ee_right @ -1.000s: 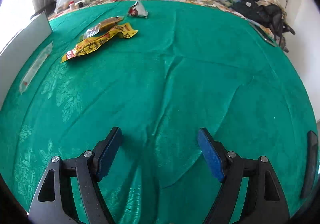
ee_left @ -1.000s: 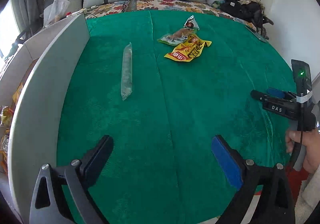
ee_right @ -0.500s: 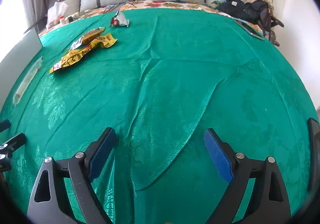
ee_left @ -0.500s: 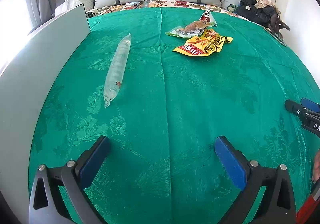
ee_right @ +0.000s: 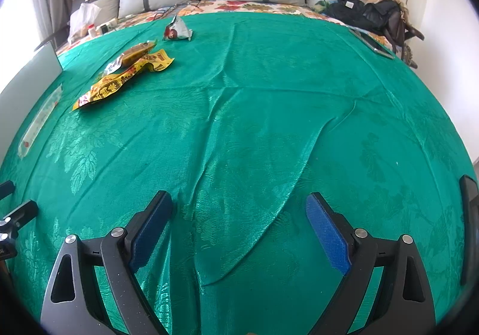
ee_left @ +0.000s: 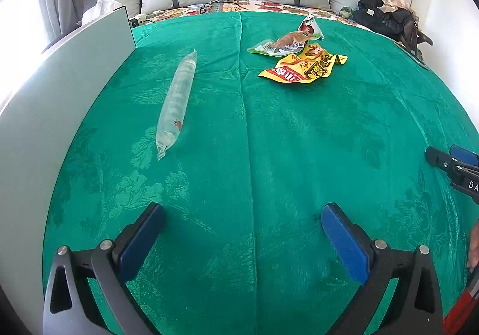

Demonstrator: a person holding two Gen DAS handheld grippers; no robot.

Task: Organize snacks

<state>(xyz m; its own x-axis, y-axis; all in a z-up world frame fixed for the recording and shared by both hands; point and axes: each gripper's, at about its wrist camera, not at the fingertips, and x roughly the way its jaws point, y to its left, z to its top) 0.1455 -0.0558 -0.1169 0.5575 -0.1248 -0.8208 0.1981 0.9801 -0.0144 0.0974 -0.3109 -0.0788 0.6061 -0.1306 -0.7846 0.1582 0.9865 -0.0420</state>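
Several snack packets lie on the green bedspread [ee_left: 299, 140]. A long clear tube packet [ee_left: 176, 101] lies left of centre, near the grey panel; it also shows far left in the right wrist view [ee_right: 39, 122]. Farther back sit a yellow packet [ee_left: 302, 68] [ee_right: 119, 80], a clear packet with a brown snack [ee_left: 284, 43] [ee_right: 134, 55] and a small white-and-red pouch [ee_left: 310, 26] [ee_right: 176, 29]. My left gripper [ee_left: 242, 209] is open over bare cloth, well short of the tube. My right gripper [ee_right: 239, 198] is open over a fold in the cloth, holding nothing.
A tall grey panel [ee_left: 60, 95] walls the left side. Pillows line the headboard. Dark bags and clothes [ee_left: 386, 17] are piled at the back right, with a flat dark device [ee_right: 371, 43] near them. A white plastic bag [ee_right: 82, 17] sits back left.
The left gripper sank closer to the bedspread, and its view lifted towards the headboard. The right gripper's jaws spread wider. The snacks have not moved.
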